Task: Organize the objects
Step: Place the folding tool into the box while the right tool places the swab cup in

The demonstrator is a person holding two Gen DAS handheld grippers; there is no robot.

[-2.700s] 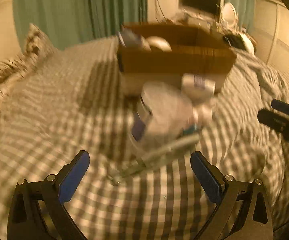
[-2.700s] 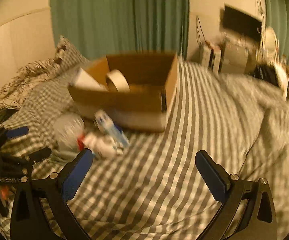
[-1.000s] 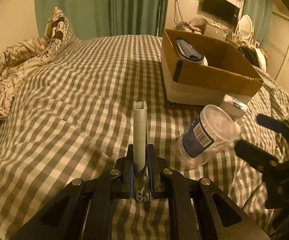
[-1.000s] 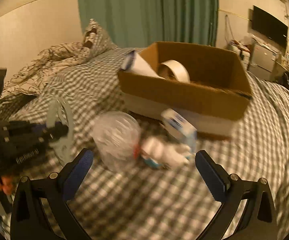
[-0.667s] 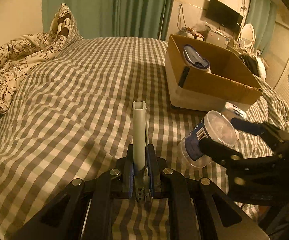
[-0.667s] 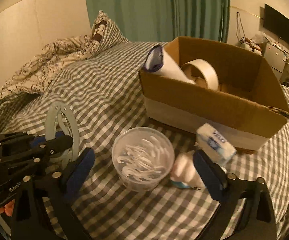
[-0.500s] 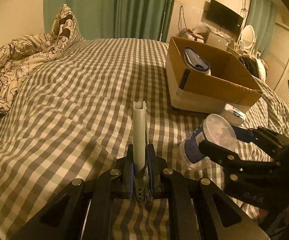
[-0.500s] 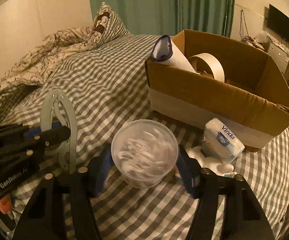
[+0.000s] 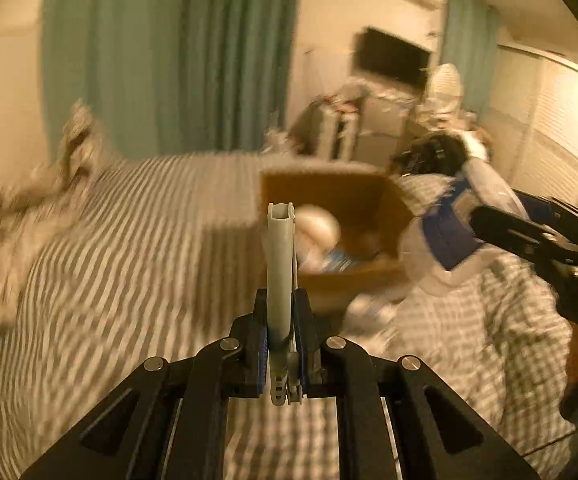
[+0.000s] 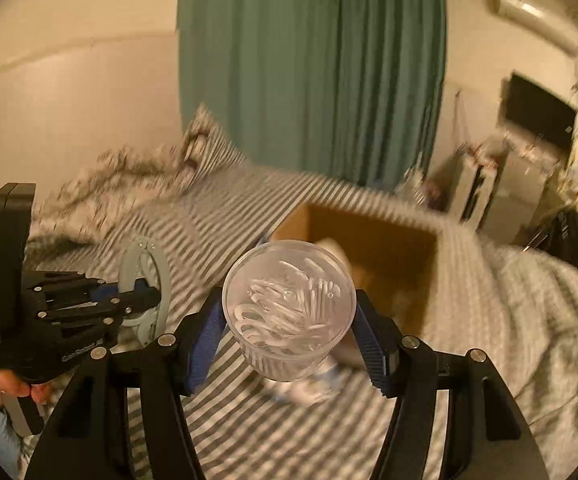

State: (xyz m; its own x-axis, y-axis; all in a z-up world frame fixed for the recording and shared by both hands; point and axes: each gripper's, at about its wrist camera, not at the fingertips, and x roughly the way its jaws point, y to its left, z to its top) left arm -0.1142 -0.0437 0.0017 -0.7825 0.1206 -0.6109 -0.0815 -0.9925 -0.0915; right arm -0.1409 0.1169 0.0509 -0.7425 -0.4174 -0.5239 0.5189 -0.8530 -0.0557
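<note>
My left gripper (image 9: pixel 281 356) is shut on a thin grey plastic ring tool (image 9: pixel 279 264), seen edge-on; it shows as a grey ring (image 10: pixel 145 292) in the right wrist view. My right gripper (image 10: pixel 289 332) is shut on a clear round tub (image 10: pixel 289 304) of white floss picks with a blue label (image 9: pixel 445 236), lifted off the bed. Both are held in the air near the open cardboard box (image 9: pixel 385 208), which holds a tape roll and a blue-lidded container, both blurred.
The box (image 10: pixel 389 248) sits on a grey checked bedspread (image 9: pixel 109 272). White packets (image 9: pixel 369 308) lie on the bed in front of the box. Patterned pillows (image 10: pixel 129 172) lie at the far left. Green curtains, a TV and a cluttered cabinet stand behind.
My right gripper closed on the floss pick tub and lifted it off the bed. Both grippers have risen and moved toward the box. The left gripper still holds the grey ring.
</note>
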